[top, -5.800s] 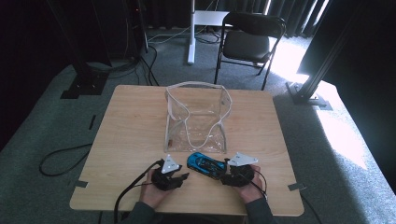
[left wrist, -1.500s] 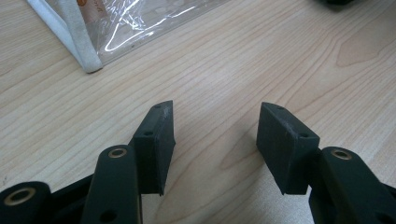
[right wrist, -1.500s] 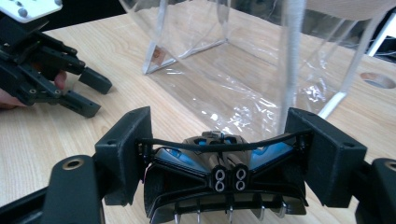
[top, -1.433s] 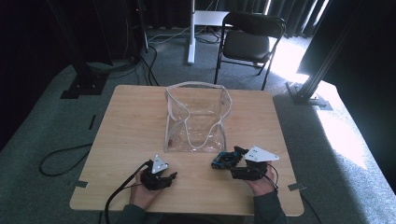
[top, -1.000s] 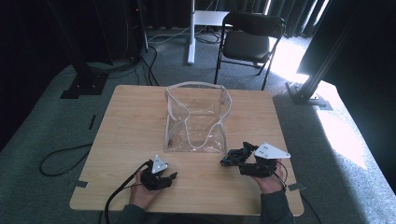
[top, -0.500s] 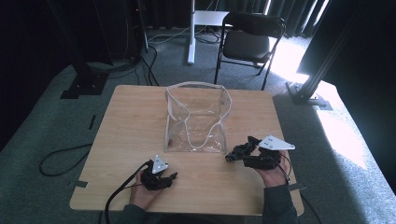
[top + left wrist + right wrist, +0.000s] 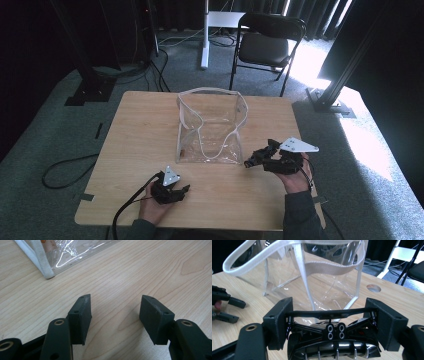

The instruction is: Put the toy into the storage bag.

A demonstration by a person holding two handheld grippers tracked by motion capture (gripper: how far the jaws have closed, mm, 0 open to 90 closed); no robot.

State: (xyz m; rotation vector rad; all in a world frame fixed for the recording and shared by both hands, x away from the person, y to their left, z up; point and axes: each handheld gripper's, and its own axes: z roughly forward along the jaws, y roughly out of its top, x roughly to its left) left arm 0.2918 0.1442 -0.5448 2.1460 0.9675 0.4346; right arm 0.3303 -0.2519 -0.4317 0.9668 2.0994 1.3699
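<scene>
Table [image 7: 140, 150]: I see a bare wooden top with a round hole near the far edge in the right gripper view. It carries the bag only; both hands work along its near edge.

Bag [image 7: 210, 125]: clear plastic, white-trimmed, standing upright at mid-table with its mouth open to the top. I judge it stands so to take the car from above. Its white handle loops [image 7: 294, 246] arch over the mouth.

Right gripper [image 7: 251, 161]: I hold it just off the bag's near right corner, jaws pointing at the bag. The jaws are clamped on the car, one pad on each side. I judge this a carry toward the bag's mouth; the car must clear the rim and the handles.

Left gripper [image 7: 181, 190]: it rests low by the table's near edge, well apart from the bag. In its own view the jaws stand wide with bare wood between them and nothing held. I judge it parked, free to steady the bag if needed.

Car [image 7: 332, 340]: a dark toy car gripped crosswise in the right gripper, underside to the camera, off the table and outside the bag.

Writing: an orange patch shows through the bag's corner [image 7: 46, 242] in the left gripper view; I cannot read it. No brand or label is legible elsewhere.
</scene>
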